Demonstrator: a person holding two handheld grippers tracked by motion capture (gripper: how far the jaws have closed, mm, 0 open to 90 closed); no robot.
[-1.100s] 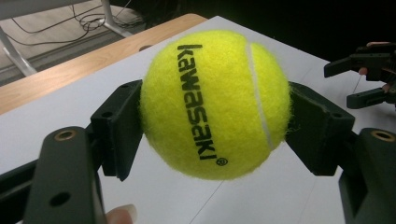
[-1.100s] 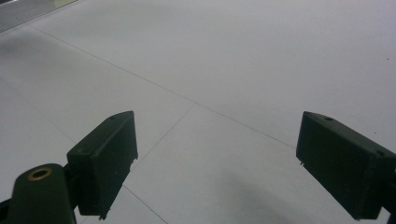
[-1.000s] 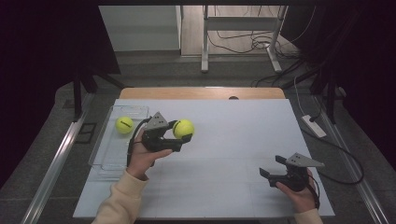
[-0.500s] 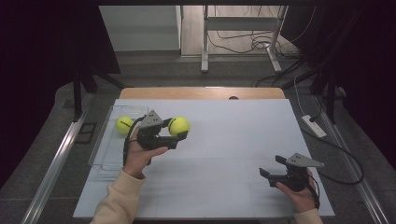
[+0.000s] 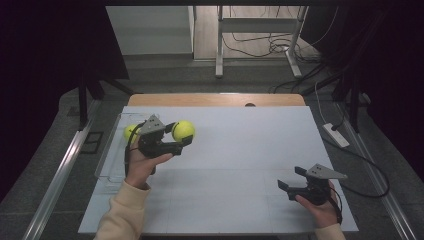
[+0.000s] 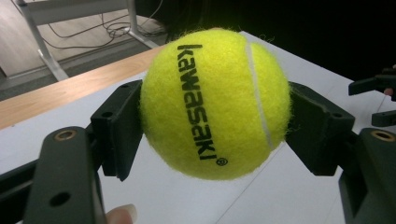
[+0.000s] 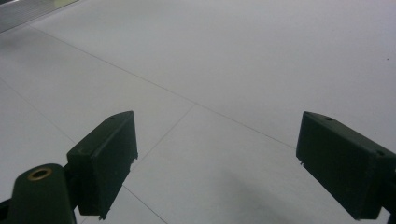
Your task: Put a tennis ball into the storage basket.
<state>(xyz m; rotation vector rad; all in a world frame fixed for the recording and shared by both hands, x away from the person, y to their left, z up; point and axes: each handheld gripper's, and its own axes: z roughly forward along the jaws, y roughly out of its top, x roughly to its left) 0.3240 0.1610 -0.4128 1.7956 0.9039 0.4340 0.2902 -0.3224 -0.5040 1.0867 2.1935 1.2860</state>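
Note:
My left gripper (image 5: 181, 134) holds a yellow tennis ball (image 5: 183, 130) above the left part of the white table, just right of a clear tray (image 5: 111, 150). Up close, in the left gripper view, the ball (image 6: 215, 102) bears black "kawasaki" lettering and both pads (image 6: 122, 126) press its sides. A second yellow ball (image 5: 131, 132) lies in the tray, partly behind the left gripper. My right gripper (image 5: 291, 178) rests low at the table's front right, jaws wide apart with nothing between them; its pads (image 7: 106, 158) show over bare white table.
The clear tray stands along the table's left edge. A wooden strip (image 5: 215, 99) runs along the far edge of the table. Cables (image 5: 260, 45) and metal frame legs lie on the floor beyond. A white power strip (image 5: 336, 135) lies off the right side.
My left gripper has carried the ball leftward, toward the tray and slightly up. The right gripper has stayed where it was.

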